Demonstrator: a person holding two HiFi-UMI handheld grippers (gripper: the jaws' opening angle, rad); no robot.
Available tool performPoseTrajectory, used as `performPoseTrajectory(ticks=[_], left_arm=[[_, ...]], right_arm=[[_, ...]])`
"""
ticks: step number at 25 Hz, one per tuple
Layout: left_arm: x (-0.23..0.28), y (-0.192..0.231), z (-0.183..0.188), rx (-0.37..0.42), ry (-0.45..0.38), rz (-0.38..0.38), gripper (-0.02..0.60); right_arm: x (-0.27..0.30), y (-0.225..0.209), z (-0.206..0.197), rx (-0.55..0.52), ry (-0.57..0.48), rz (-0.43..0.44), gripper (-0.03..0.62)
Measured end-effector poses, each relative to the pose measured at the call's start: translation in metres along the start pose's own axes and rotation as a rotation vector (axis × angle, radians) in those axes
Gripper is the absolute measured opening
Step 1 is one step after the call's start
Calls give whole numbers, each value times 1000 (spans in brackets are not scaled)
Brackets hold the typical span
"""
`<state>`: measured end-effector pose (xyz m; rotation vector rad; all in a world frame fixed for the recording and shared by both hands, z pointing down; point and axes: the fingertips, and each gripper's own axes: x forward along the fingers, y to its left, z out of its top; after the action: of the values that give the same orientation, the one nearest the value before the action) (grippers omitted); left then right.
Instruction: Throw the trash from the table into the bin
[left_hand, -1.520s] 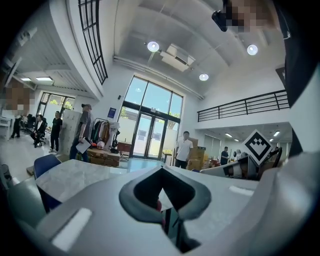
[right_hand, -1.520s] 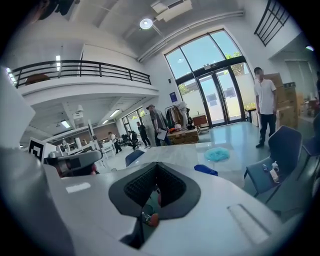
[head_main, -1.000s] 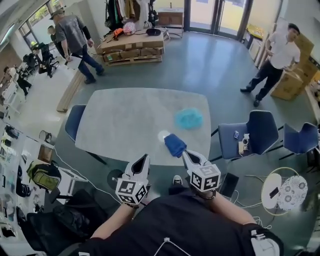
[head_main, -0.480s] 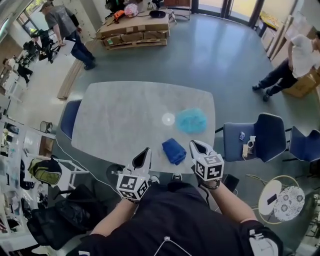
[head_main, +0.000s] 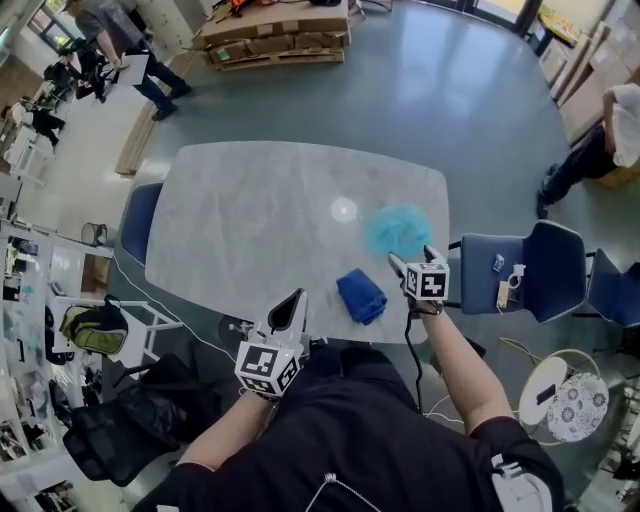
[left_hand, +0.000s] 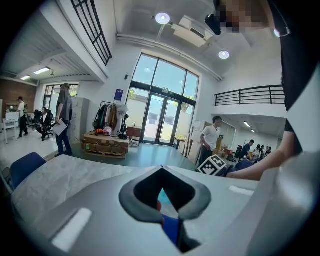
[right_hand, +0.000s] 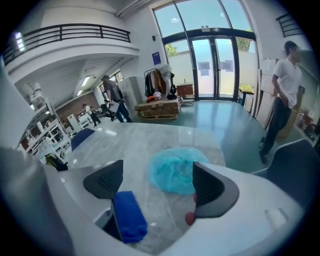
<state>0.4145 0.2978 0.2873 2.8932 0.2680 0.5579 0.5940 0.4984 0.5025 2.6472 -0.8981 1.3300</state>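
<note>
Reaching for trash is the step in hand, as I read it, so work from the table (head_main: 250, 230) down. Two pieces lie on its near right part: a pale blue net (head_main: 398, 228) by the right edge and a folded blue cloth (head_main: 361, 297) close to your edge, with bare top between them. Your right gripper (head_main: 410, 260) hangs just short of the net. Its jaws have just been opening and stand spread, with nothing pressed between them. Come down over the net's puffed middle, not its thin rim, and close only once both pads have mesh inside them. It looks soft and light, so a shallow pinch would likely slip. Your left gripper (head_main: 296, 298) sits at the near edge, jaws together and empty, and would need to open before going for the cloth.

Only the head view gives the whole layout and both grippers, though I can pick out no bin in it. Only the right gripper view shows the net lined up in the gap ahead, with the cloth low by one jaw. The left gripper view shows its tips meeting, with a sliver of cloth beyond.
</note>
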Motion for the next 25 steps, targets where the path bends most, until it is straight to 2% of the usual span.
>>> performPoseTrajectory(ticks=[2,6,10,14,17,19,22,25], left_arm=[[-2,9,-9,-11,19,21,2],[-8,25,-34,-44,80,64,2],[-11,33,-48,-58,120,81,2],[-12,40,-55,-65,141,102,2],[-15,44,-57,-72,146,124,2],[-18,49,-58,-76,150,135,2],[-19,52,-59,-77,152,136,2],[-17,53,-52,-56,141,123,2]], right_arm=[[32,-28,1,54,24,-48,501],[91,-69,2,135,64,-128,548],[148,-81,-9,167,163,-143,608],[186,-90,-30,123,273,-217,611],[195,-97,-32,102,279,-275,610],[192,-95,-27,105,264,-294,537],[185,-91,-22,84,242,-310,293],[184,-73,-40,97,300,-250,97]])
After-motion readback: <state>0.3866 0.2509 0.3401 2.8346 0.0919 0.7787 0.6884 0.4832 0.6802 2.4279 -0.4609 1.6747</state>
